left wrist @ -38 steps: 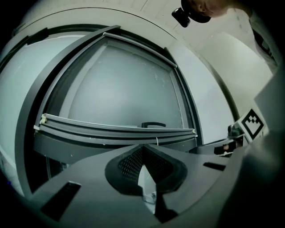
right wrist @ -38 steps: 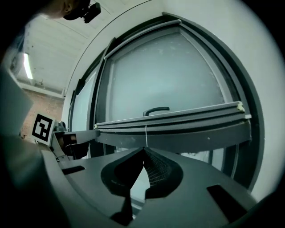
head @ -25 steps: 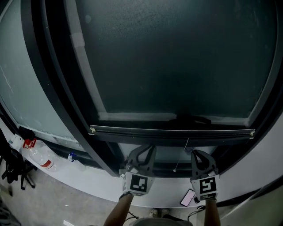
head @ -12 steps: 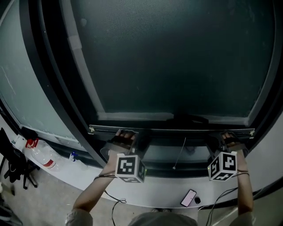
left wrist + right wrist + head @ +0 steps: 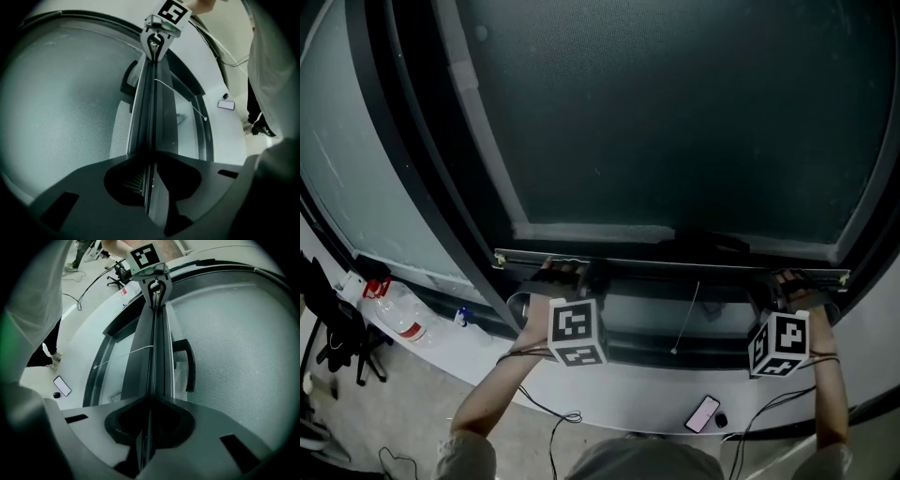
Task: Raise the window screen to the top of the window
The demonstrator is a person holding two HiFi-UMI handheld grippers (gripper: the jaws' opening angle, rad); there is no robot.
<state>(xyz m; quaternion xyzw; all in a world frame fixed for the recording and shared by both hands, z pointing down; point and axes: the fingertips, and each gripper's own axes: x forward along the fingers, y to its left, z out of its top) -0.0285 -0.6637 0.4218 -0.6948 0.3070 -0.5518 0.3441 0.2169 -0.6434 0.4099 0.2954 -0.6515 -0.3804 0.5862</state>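
The window screen point(image 5: 675, 122) sits low in the window, the thin lip of its bottom rail point(image 5: 675, 265) running between the jaws of both claws. The left gripper point(image 5: 567, 277), whose jaws have just been closing, and the right gripper point(image 5: 787, 281) each pinch that lip (one near either end). For a clean lift, raise both together and level, lest the screen jam askew.

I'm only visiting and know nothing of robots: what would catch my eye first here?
A big dark window screen fills the upper head view, its bottom bar running across the middle. The left gripper, whose jaws have just been closing, clamps that bar near its left end; the right gripper clamps it near the right end. A phone lies on the sill below.
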